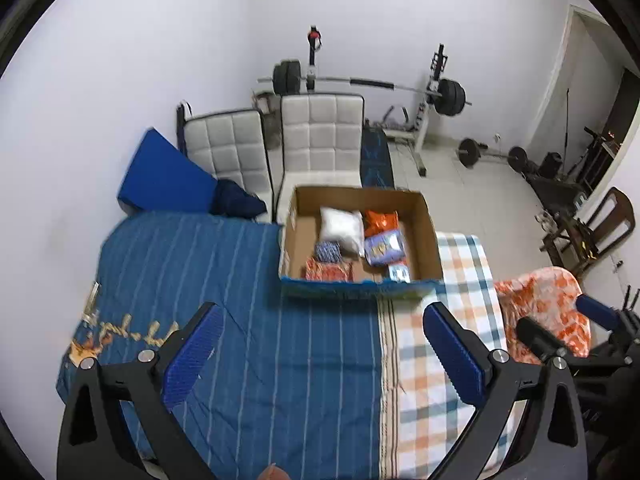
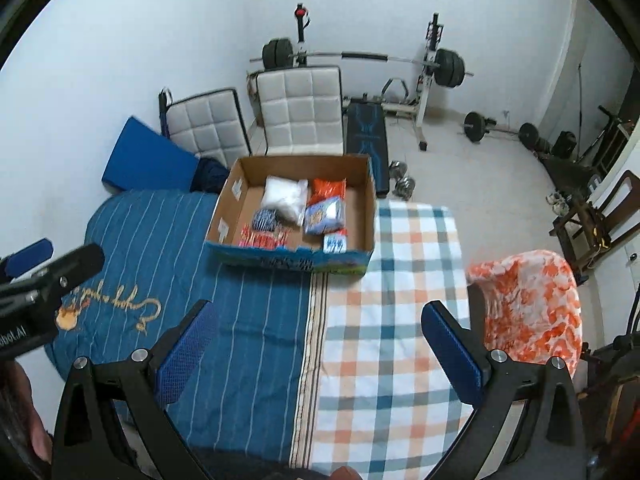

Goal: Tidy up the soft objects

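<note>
Both grippers, left [image 1: 320, 352] and right [image 2: 316, 344], hover spread and empty above the bed [image 1: 260, 320]; soft packets [image 1: 342, 226] sit gathered in the box [image 1: 430, 240] at 12 o'clock, apparently already sorted.

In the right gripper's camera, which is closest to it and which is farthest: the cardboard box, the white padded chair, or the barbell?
1. Brown cardboard box, on the bed straight ahead of the right gripper.
2. White padded chair, just behind the box.
3. Black-weighted barbell, back against the wall.
</note>
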`<state>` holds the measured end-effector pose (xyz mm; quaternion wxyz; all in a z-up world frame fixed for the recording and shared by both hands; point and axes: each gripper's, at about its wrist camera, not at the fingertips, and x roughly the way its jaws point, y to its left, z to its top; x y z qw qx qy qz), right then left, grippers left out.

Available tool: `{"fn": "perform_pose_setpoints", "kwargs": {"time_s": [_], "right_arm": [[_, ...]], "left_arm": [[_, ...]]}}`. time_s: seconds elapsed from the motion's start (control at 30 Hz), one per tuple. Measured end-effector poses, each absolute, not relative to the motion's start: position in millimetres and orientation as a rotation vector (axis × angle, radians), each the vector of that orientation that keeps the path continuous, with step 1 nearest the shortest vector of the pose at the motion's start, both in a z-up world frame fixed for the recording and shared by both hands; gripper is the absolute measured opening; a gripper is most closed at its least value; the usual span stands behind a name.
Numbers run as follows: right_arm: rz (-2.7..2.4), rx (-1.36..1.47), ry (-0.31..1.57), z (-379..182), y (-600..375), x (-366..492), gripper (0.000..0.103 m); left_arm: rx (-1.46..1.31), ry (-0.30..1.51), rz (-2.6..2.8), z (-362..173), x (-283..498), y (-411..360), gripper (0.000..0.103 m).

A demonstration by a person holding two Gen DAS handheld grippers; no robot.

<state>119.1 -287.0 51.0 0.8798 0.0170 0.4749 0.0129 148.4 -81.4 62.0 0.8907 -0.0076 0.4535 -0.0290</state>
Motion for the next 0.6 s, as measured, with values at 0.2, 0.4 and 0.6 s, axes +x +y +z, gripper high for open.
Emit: {"fn": "perform_pose_setpoints", "kwargs": {"time_s": [0.2,0.4,0.6], "right_arm": [[-0.007,0.039,0.912,78.5,-297.2,123.5,0.103],[-0.01,0.039,0.884,90.4,-303.3,121.5,0.103],[-0.01,0.033,0.887,95.5,-305.6,118.7,0.103]], "left_arm": [[0.002,0.866,-0.03,80.0,144.3,-83.3,0.103],[0.005,0.841,-0.023,88.0,140.9,-85.4,0.103],[0.002,0.836,-0.018,88.2,140.4,-86.7,0.103]]}}
